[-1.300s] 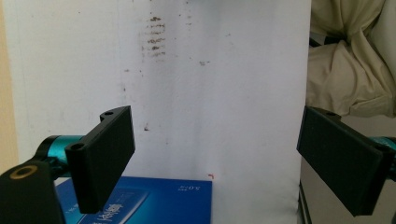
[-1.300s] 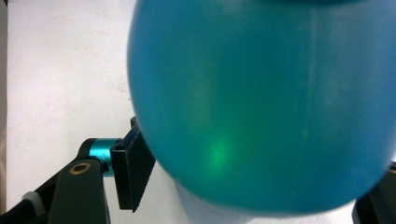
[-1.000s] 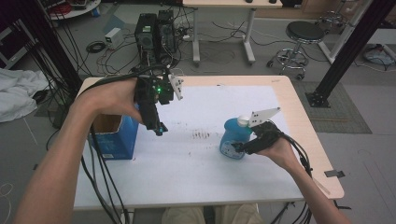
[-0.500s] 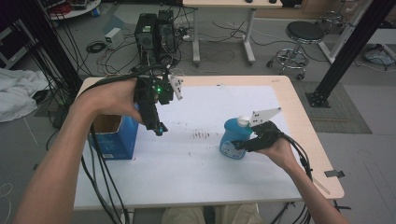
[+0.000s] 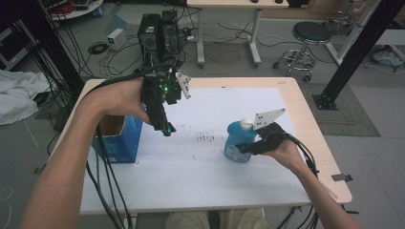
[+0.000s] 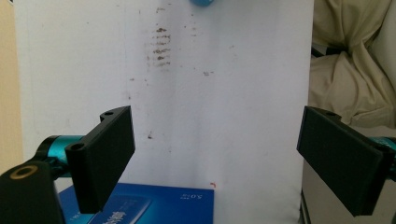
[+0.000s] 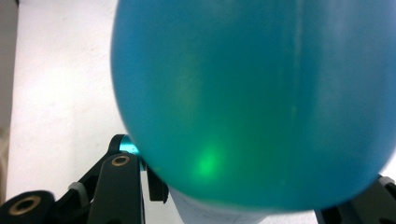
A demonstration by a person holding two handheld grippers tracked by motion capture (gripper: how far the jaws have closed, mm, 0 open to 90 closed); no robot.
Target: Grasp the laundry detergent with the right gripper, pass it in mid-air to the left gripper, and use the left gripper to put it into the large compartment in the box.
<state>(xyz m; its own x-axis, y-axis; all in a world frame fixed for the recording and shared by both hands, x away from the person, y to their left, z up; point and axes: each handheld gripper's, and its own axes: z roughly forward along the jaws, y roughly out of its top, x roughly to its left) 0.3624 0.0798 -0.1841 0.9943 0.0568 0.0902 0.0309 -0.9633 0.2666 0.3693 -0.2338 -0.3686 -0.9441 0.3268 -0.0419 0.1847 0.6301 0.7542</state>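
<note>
Taking the white sheet (image 5: 200, 162) that covers most of the table (image 5: 305, 124) as my landmark, the blue cardboard box (image 5: 117, 140) stands at its left edge, top open. White writing runs along the box's blue face in my left gripper view, but it is too small and upside down for me to read.

My left gripper (image 5: 165, 126) hangs over the sheet just right of that box, pointing down at the paper. Its jaws stand wide apart with nothing between them; in its own view I see bare white sheet between the two black plates. A green light glows on its body.

Near the middle of the sheet lies a patch of small dark smudges (image 5: 206, 139).

Right of those marks the blue bottle (image 5: 239, 140) stands upright on the sheet, white cap on top and a pale label low on its side, its print too blurred to make out. My right gripper (image 5: 244, 149) has its jaws closed around the bottle's lower body, one on each side, the blue plastic pressed close against its camera.
</note>
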